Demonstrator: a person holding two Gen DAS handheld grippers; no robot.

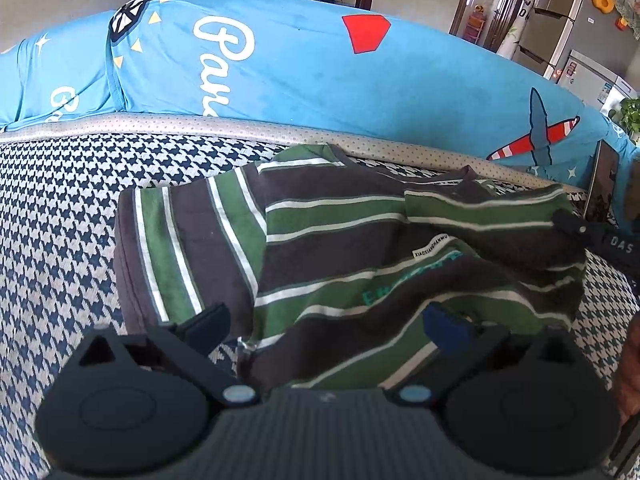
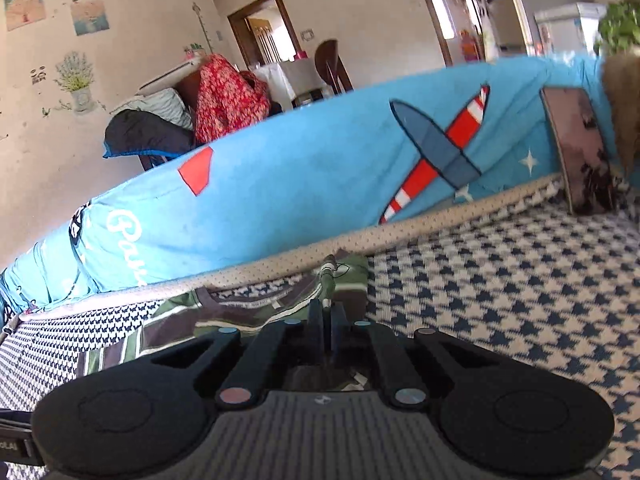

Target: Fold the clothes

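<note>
A green, brown and white striped shirt [image 1: 344,248] is lying part-folded on the houndstooth cover [image 1: 60,216] of a sofa or bed, just in front of the blue printed backrest cushion [image 1: 280,64]; one side is already turned in over the body, while the near hem is bunching up loosely. The left gripper [image 1: 332,320] is hovering over that near hem with its fingers standing wide apart and nothing pressed between them. The right gripper [image 2: 327,320] is sitting at the far collar end of the shirt, fingers drawn right together, and a thin edge of green fabric seems to be running up between the tips, so it is probably pinching the cloth near the shoulder, though the grip itself is too small to make out fully. The fold in hand looks like the second side or the top edge being brought over. The next move is likely calling for the right hand to carry its pinched edge across toward the middle without dragging the whole garment, while the left fingers are closing on or pinning the rumpled hem to keep the shirt flat
</note>
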